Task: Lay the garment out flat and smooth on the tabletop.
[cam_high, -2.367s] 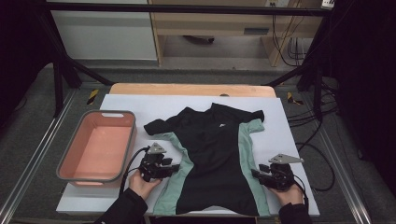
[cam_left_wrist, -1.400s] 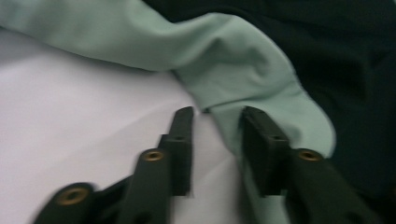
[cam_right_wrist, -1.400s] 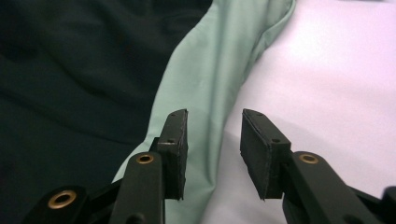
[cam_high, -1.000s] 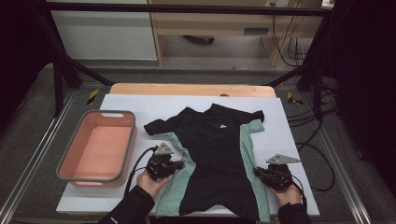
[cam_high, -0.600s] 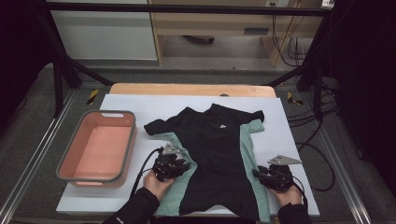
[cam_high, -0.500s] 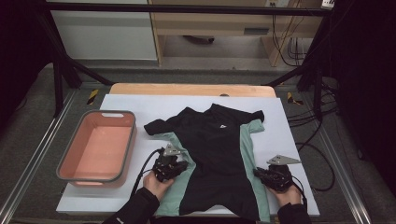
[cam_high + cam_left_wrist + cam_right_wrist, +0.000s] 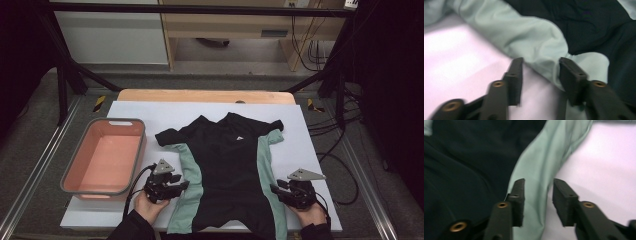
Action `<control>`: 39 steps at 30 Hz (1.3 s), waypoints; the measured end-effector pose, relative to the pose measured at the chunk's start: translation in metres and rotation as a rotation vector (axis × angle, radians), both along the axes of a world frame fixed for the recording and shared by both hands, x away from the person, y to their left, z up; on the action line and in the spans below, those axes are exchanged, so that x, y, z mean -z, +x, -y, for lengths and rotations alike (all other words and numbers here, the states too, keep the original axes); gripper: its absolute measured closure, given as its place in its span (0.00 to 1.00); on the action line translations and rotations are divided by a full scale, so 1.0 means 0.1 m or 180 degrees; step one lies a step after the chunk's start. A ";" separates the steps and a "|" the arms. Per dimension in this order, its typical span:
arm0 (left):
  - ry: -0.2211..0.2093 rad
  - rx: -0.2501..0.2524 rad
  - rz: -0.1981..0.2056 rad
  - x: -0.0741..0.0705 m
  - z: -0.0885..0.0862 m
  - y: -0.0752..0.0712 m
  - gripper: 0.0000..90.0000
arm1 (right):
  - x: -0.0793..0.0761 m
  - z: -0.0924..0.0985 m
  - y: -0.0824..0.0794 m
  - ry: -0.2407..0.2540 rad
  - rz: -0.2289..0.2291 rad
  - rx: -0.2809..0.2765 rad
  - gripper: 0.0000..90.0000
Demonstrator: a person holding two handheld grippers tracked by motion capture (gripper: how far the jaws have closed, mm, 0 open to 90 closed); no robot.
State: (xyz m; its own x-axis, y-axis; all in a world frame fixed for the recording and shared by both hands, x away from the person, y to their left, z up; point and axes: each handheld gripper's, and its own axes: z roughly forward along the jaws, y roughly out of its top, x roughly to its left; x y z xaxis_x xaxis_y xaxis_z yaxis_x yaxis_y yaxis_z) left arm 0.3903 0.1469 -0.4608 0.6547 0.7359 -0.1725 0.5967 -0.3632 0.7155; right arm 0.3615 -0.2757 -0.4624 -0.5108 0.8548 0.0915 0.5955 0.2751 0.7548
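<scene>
The left gripper (image 7: 181, 186) has just been opening its jaws, and they now stand parted over the mint-green side panel (image 7: 534, 42) of the shirt (image 7: 225, 165), with the fold of cloth lying between them but not pinched. Compared with a second ago, that hand has slid back outward toward the shirt's left edge, after reaching in over the black front. The right gripper (image 7: 276, 190) has likewise just been opening; its jaws are apart astride the green strip (image 7: 541, 182) on the shirt's other edge, and nothing is clamped there either. The shirt lies spread face up on the white sheet (image 7: 125, 112), collar away from the person, sleeves out to either side, with the pink tub (image 7: 80, 187) just beside it on the left. The lower hem looks a little bunched, though the high view is too dim there to be sure. To my eye both sides have been let go after a smoothing or positioning tug, so the garment is laid out and the next grasp is yet to be taken.
</scene>
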 end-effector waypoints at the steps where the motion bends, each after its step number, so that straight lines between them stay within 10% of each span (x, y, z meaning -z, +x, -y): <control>1: -0.0032 0.0013 -0.0005 0.01 0.00 -0.02 0.53 | -0.02 -0.01 -0.02 0.0064 0.0030 -0.0027 0.64; 12: -0.0035 0.0338 0.0058 0.00 0.18 -0.26 0.53 | -0.01 -0.64 -0.16 0.0175 0.0052 -0.0774 0.52; 19: 0.0098 0.0286 0.0046 0.10 0.22 -0.19 0.85 | 0.10 -1.20 -0.16 0.0037 -0.0063 -0.1210 0.56; 23: 0.0132 0.0249 0.0030 0.09 0.18 -0.20 0.94 | 0.18 -1.44 -0.19 -0.0148 -0.0011 -0.1352 0.76; 25: 0.0164 0.0243 0.0023 0.08 0.17 -0.22 0.95 | 0.17 -1.49 -0.21 -0.0309 0.0048 -0.1370 0.98; 28: 0.0165 0.0255 -0.0018 0.04 0.15 -0.25 0.95 | 0.14 -1.49 -0.23 -0.0351 -0.0029 -0.1457 0.99; 34: 0.0112 0.0289 0.0009 -0.03 -0.02 -0.44 0.94 | 0.06 -1.41 -0.32 0.0109 -0.0285 -0.1795 0.96; 39: -0.0002 0.0111 0.0003 0.02 -0.14 -0.42 0.68 | 0.00 -1.12 -0.28 0.0098 0.0018 -0.1290 0.68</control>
